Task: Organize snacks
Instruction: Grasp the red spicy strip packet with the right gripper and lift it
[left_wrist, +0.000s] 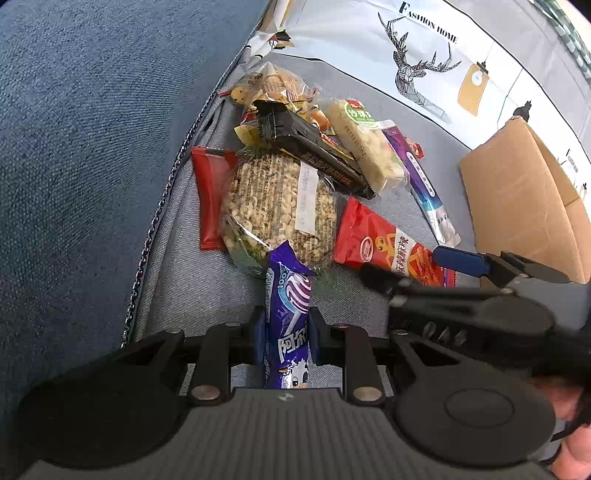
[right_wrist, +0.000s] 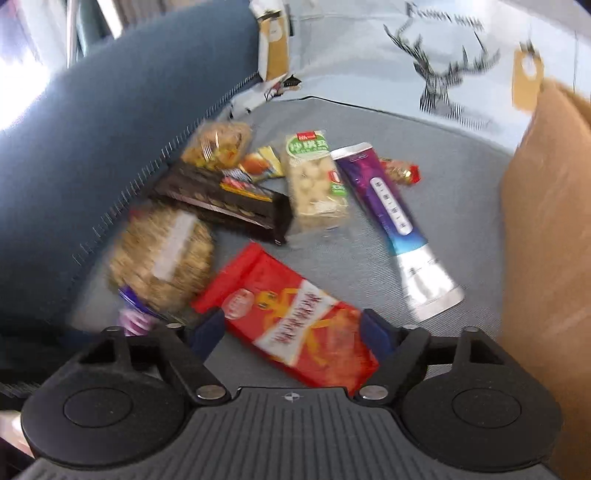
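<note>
The snacks lie heaped on a grey fabric sofa seat (left_wrist: 207, 295), crowded toward the dark blue armrest (left_wrist: 74, 147) along its left edge, which keeps them from sliding off that side. An open brown cardboard box (left_wrist: 524, 206) stands at the seat's right edge, likely where they are meant to go.

The left gripper (left_wrist: 284, 332) has its fingers (left_wrist: 258, 332) clamped on a slim purple lollipop-print candy packet (left_wrist: 288, 314), gripped across its narrow width so the long wrapper hangs straight between them, its upper end overlapping a round clear-wrapped puffed grain cake (left_wrist: 277, 206).

The right gripper (right_wrist: 291, 328) hovers low over a flat red crinkly snack packet (right_wrist: 288, 317) lying near the seat's front edge. Its fingers (right_wrist: 210, 328) stand wide apart, one on each side of the packet, not pressing it; that wide spread suits the packet's breadth. I judge a grasp is being lined up. The right wrist view is blurred, so finer contact there cannot be told.
</note>
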